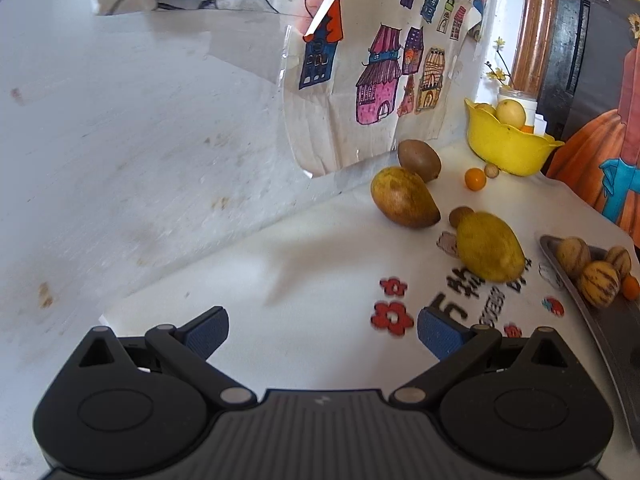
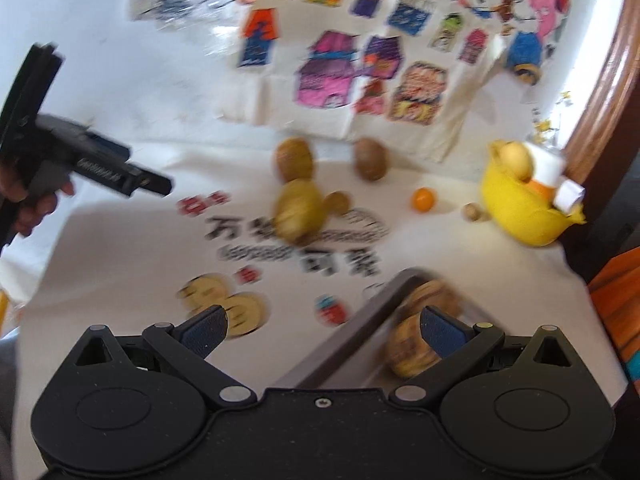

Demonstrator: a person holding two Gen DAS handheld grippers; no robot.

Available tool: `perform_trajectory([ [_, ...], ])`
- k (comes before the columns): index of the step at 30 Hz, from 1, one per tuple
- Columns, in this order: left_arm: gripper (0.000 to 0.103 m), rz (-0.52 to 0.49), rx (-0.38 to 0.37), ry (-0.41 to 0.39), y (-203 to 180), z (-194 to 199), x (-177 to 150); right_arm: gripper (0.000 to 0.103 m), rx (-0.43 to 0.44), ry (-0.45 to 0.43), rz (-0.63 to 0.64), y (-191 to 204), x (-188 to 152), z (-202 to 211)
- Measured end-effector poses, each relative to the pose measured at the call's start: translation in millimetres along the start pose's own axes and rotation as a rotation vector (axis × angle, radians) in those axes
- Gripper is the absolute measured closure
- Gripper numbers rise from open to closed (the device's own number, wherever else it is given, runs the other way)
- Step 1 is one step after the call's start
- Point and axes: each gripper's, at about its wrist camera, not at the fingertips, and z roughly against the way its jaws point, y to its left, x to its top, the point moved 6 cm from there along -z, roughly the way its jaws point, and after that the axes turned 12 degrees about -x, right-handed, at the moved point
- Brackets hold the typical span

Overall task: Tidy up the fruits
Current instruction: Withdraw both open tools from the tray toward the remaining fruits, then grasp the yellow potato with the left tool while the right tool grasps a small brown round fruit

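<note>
On the white printed cloth lie a yellow lemon-like fruit (image 1: 490, 247), a green-brown mango-shaped fruit (image 1: 402, 197), a kiwi (image 1: 419, 159), a small orange fruit (image 1: 475, 178) and a small brown nut-like fruit (image 1: 491, 170). A yellow bowl (image 1: 505, 148) at the back holds a pale round fruit. A dark grey tray (image 1: 592, 312) on the right carries striped small melons (image 1: 599, 283). My left gripper (image 1: 323, 334) is open over bare cloth, left of the fruit. My right gripper (image 2: 323, 330) is open above the tray's edge (image 2: 352, 336); the view is blurred. The left gripper (image 2: 132, 180) shows there, held by a hand.
A white wall runs along the left. Paper with coloured house drawings (image 1: 380, 76) hangs behind the fruit. A white jar with yellow flowers (image 1: 516, 98) stands behind the bowl. A wooden frame edge (image 1: 532, 28) and an orange and blue picture (image 1: 600, 168) close the right side.
</note>
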Motion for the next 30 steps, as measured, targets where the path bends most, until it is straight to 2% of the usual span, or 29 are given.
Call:
perform_trajectory([
  [5,0.0,0.034,-0.024,-0.012,-4.6,-20.7,17.9,0.001,-0.023,0.013,-0.097,-35.0,24.1,-28.2],
  [9,0.0,0.041,-0.037,-0.031,-12.5,-37.9,33.6,0.004,-0.01,0.031,-0.167,-56.3,44.2,-51.4],
  [13,0.0,0.083,-0.059,-0.041,-18.6,-57.0,48.1,0.011,0.011,0.062,-0.203,-67.7,59.0,-78.5],
  [21,0.001,0.24,-0.116,-0.04,-16.0,-99.6,66.4,0.036,0.096,0.208,-0.352,-76.1,72.9,-136.2],
  [30,0.009,0.336,-0.137,-0.059,-7.7,-127.0,77.8,0.055,0.215,0.352,-0.555,-72.5,70.0,-179.7],
])
